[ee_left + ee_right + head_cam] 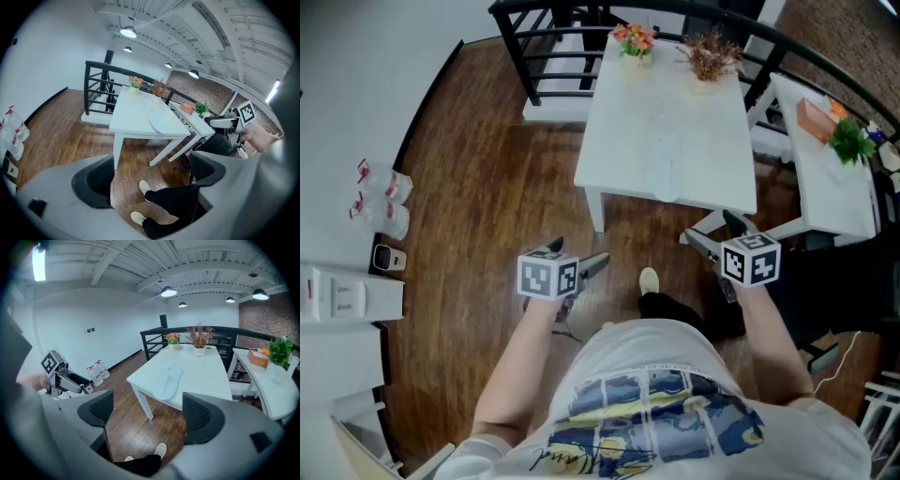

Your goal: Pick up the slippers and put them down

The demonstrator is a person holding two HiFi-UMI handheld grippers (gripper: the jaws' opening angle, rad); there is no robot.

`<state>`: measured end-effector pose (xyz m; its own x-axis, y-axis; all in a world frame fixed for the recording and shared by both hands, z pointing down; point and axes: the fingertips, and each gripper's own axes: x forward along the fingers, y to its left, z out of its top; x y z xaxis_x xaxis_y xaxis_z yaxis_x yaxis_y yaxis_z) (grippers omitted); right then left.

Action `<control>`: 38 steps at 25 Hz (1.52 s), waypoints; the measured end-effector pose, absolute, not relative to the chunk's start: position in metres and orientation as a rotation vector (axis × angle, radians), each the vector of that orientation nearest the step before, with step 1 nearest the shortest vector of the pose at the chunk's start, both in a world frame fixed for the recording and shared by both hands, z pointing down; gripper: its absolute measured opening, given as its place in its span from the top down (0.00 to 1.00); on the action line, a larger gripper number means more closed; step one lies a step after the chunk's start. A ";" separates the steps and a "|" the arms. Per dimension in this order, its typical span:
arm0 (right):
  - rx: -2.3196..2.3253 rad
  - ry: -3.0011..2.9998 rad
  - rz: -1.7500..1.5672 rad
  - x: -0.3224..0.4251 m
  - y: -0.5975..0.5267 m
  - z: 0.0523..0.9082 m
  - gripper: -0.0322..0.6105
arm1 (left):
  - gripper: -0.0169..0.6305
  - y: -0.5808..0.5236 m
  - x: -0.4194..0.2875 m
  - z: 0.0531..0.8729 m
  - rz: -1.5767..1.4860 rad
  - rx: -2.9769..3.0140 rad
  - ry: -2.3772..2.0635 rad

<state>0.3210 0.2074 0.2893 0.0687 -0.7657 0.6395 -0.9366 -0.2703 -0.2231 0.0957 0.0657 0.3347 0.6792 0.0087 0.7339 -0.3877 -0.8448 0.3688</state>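
Observation:
A pair of white slippers (661, 155) lies flat on the white table (712, 122), pale and hard to make out against the top. The slippers (169, 380) show more clearly in the right gripper view, near the table's near edge, and the slippers (161, 123) also appear in the left gripper view. My left gripper (577, 255) hangs over the wood floor short of the table, open, with nothing between its jaws (152, 173). My right gripper (719, 232) is held near the table's near right corner, also open and empty (147, 413).
A pot of flowers (633, 42) and a dried plant (708, 56) stand at the table's far end. A second white table (834, 187) to the right bears a green plant (853, 141). A black railing (553, 47) runs behind. Bottles (389, 202) stand by the left wall. The person's shoe (649, 279) rests on the floor.

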 end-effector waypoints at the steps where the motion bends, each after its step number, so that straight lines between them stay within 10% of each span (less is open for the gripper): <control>1: 2.104 -1.718 1.005 0.335 0.207 0.291 0.21 | 0.19 0.063 0.121 0.335 1.050 2.387 -0.283; 18: 2.198 -1.636 1.132 0.552 0.258 0.324 0.21 | 0.14 -0.001 0.489 0.435 1.319 2.299 -0.405; 30: 2.271 -1.577 1.193 0.582 0.300 0.329 0.25 | 0.09 -0.021 0.519 0.520 1.639 2.200 -0.572; 38: 2.237 -1.642 1.174 0.579 0.292 0.333 0.26 | 0.27 -0.016 0.512 0.503 1.558 2.246 -0.523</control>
<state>0.5790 0.2918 0.3331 0.1062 -0.7559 0.6460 -0.8559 -0.4002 -0.3275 0.5125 -0.0155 0.5029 0.3249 -0.0969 0.9408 -0.4902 -0.8679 0.0799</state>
